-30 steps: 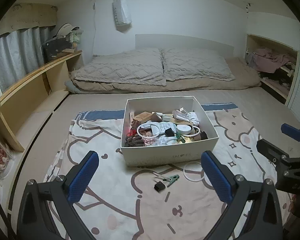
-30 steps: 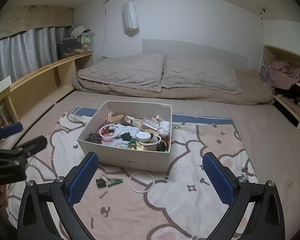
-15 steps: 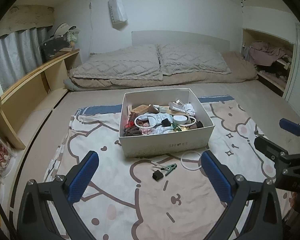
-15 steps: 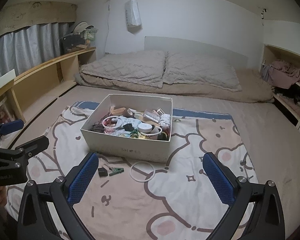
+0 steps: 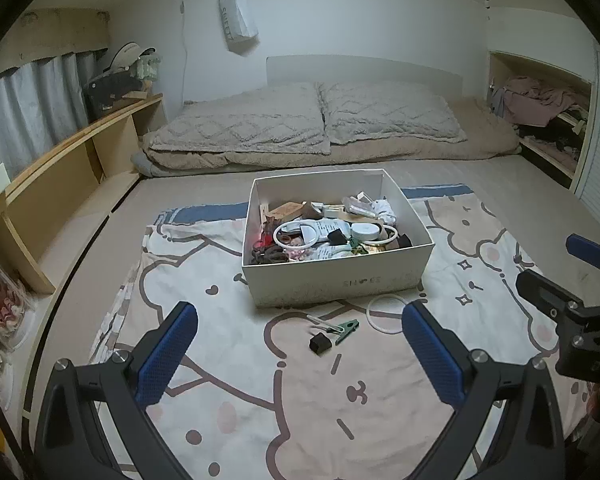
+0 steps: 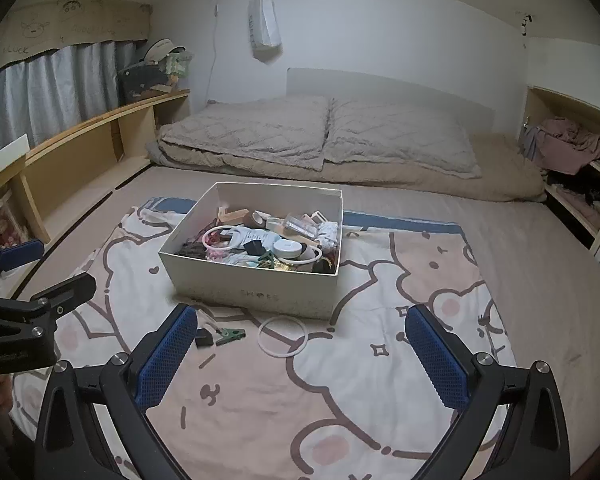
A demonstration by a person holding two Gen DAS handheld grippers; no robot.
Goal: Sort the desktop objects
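I have both grippers hovering above a cartoon-printed pink and white blanket [image 5: 260, 392] spread over the bed. My left gripper [image 5: 300, 354] has its blue-padded fingers [image 5: 166, 350] spread wide apart with nothing between them, and my right gripper [image 6: 302, 356] is spread just as wide and also empty.

Ahead of both sits a white rectangular cardboard box [image 5: 340, 280], open at the top and crowded with small clutter: a white ring, a round white tin, papers, dark hair ties and other bits too jumbled for me to tell apart.

On the blanket just in front of the box lie three loose things. A thin white plastic ring [image 6: 283, 337] lies flat near the box's front right corner. To its left is a small green clothes peg [image 6: 231, 335], and just beside that a small black binder clip [image 6: 204, 338], partly hidden behind my right gripper's left finger in the right wrist view. In the left wrist view all three lie between my left gripper's fingers, well ahead of the tips.

Two beige quilted pillows [image 5: 300, 128] lie at the head of the bed.
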